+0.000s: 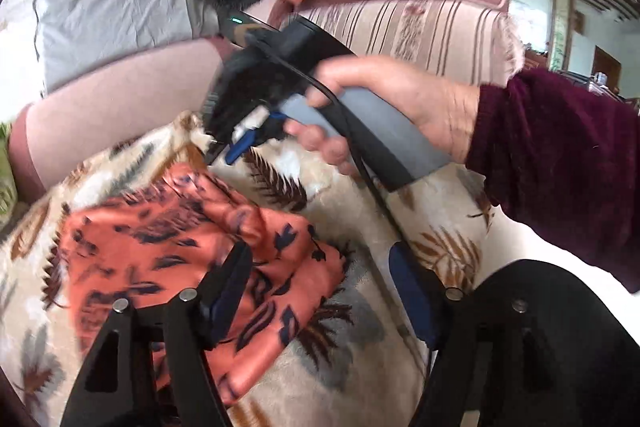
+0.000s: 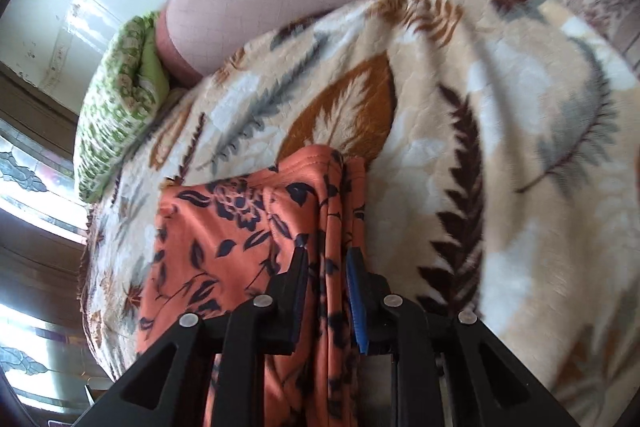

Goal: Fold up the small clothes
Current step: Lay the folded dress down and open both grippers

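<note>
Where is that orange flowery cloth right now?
The orange floral garment lies on the leaf-patterned blanket covering the sofa. In the right wrist view its bunched edge runs between the right claw; in the left wrist view it lies lower left.

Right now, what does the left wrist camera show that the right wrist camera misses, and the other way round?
Only the left view shows a hand in a maroon sleeve holding the right gripper, plus a grey pillow and striped cushion. Its own left gripper stands open. Only the right view shows a green patterned cloth and orange cloth bunched between its fingers. Both show the orange flowered garment on the leaf-print blanket.
</note>
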### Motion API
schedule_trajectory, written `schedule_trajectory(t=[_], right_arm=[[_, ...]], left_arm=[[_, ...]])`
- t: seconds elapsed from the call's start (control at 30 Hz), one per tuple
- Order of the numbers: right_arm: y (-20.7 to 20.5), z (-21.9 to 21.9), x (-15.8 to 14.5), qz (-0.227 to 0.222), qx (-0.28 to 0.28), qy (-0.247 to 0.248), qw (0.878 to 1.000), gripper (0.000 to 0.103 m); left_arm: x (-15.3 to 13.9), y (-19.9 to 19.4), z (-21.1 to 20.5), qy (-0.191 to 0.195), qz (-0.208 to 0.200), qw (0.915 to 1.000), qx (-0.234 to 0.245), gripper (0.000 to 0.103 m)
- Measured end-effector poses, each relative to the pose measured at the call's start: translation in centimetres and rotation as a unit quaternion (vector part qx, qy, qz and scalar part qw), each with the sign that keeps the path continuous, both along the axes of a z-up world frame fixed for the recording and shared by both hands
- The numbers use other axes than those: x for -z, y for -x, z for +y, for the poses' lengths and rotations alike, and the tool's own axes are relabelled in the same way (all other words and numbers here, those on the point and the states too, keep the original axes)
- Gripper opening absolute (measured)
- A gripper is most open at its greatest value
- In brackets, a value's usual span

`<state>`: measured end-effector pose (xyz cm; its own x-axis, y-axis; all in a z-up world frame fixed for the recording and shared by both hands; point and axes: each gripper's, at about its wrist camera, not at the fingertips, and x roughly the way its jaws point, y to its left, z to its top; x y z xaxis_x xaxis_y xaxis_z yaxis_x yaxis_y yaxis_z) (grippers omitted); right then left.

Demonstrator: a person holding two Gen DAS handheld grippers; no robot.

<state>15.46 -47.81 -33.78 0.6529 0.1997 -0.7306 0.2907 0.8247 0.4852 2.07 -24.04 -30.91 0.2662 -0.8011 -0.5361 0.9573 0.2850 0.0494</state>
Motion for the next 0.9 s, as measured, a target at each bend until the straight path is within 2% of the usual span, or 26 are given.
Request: schedule_trajectory(t=[0.1,0.17,0.23,0.3,0.37,0.47,0.5,0.53,0.7,0.83,0.9], right_arm=[[2.0,1.6,-2.0,-0.024,-0.017,0.012,1.0,0.022],[3.3,3.1,-3.1,-0.039,-0.032,0.019,0.999,0.022],[3.9,4.6,-3.6,-0.048,-0.044,0.018,0.998,0.022],[4.2,6.2,-3.6,-0.051,-0.056,0.013,0.997,0.022],[4.0,7.7,-3.4,-0.052,-0.064,0.005,0.997,0.022],[3.2,10.0,-2.6,-0.045,-0.069,0.005,0.997,0.022],[3.2,10.6,-2.2,-0.045,-0.07,0.004,0.997,0.022],[3.0,11.1,-1.7,-0.042,-0.073,0.001,0.996,0.022],[3.3,13.4,1.3,0.002,-0.09,0.005,0.996,0.022],[4.7,14.3,3.6,0.036,-0.095,0.03,0.994,0.023],[5.4,14.4,4.3,0.03,-0.1,0.038,0.994,0.023]], left_arm=[[-2.3,-0.9,3.0,0.043,-0.022,0.9988,-0.008,0.079],[-3.2,-3.0,4.8,0.064,-0.024,0.9965,-0.049,0.08],[-3.5,-6.8,6.6,0.077,-0.001,0.9903,-0.116,0.08],[-3.0,-10.4,8.2,0.078,0.027,0.9783,-0.19,0.08],[-2.0,-14.0,10.0,0.086,0.078,0.9594,-0.257,0.08],[-0.2,-17.1,11.1,0.075,0.13,0.9364,-0.317,0.08],[0.2,-17.4,11.1,0.067,0.134,0.9347,-0.322,0.08],[0.6,-17.2,11.0,0.057,0.129,0.9355,-0.324,0.08],[2.1,-13.8,7.2,-0.034,0.028,0.9568,-0.287,0.08],[4.5,-11.8,4.9,-0.096,-0.004,0.9611,-0.259,0.08],[5.7,-11.0,4.7,-0.114,-0.011,0.9613,-0.25,0.08]])
